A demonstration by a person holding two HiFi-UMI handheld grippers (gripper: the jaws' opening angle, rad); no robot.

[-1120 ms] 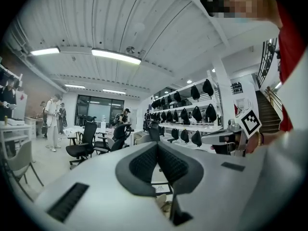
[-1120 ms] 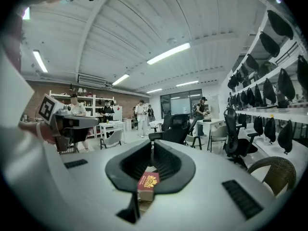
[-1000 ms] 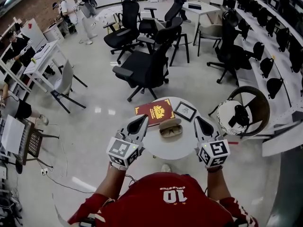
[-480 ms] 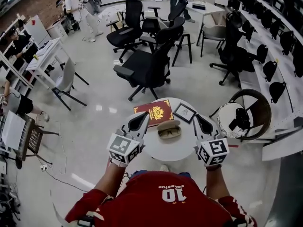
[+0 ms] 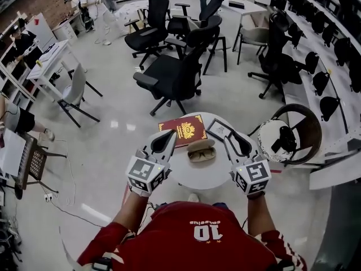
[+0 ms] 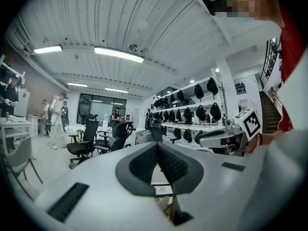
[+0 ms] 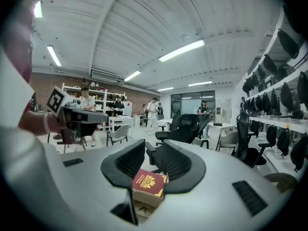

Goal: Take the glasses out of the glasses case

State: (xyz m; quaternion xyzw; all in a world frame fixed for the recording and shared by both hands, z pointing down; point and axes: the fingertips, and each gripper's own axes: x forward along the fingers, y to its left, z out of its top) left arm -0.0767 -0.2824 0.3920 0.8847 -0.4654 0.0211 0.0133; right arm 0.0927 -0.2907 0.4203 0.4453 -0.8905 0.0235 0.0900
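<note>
Head view: shows the glasses case (image 5: 201,150) lying on the round white desk (image 5: 194,179), apart from both tongs; too small to make out the glasses. Puts a red book (image 5: 183,130) just beyond the case and a small framed picture (image 5: 218,130) beyond it to the right. Finds the left tongs (image 5: 164,140) left of the case, the right tongs (image 5: 241,144) right of it.

Left gripper view: shows the left tongs (image 6: 157,150) with jaws pressed together, nothing between.

Right gripper view: shows the right tongs (image 7: 153,149) with jaws parted and empty, the red book (image 7: 149,183) below them.

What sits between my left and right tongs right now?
In the head view, the tan glasses case, on the round white table, lies between the left tongs and right tongs.
</note>
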